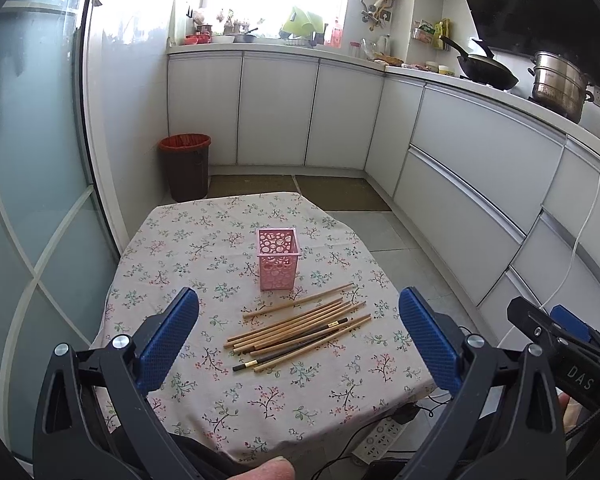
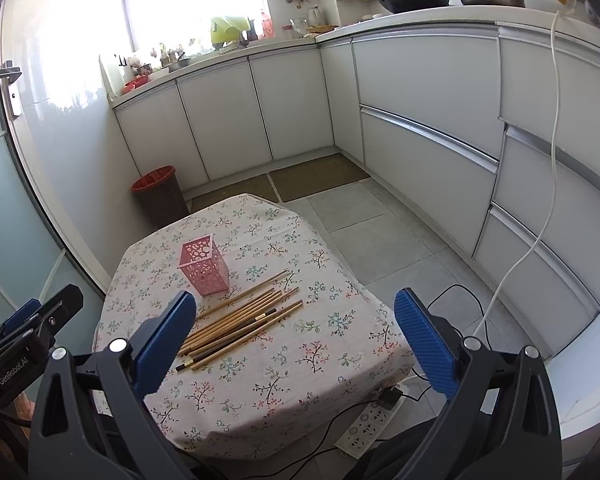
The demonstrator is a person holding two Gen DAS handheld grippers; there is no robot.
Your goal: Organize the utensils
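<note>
A pink perforated holder (image 1: pixel 277 259) stands upright and empty on the floral tablecloth (image 1: pixel 204 240). Just in front of it lies a loose pile of several wooden chopsticks (image 1: pixel 300 330), with a dark pair among them. My left gripper (image 1: pixel 298 340) is open and empty, held above the table's near side with the pile between its fingers in view. In the right wrist view the holder (image 2: pixel 204 267) and the chopsticks (image 2: pixel 240 322) lie left of centre. My right gripper (image 2: pixel 296 340) is open and empty above the table's right half. Each gripper shows at the edge of the other's view.
The small table stands in a kitchen with white cabinets (image 1: pixel 276 112) behind and to the right. A brown bin (image 1: pixel 186 168) with a red liner stands past the far left corner. A power strip (image 2: pixel 366 424) and cables lie on the floor by the table's right front.
</note>
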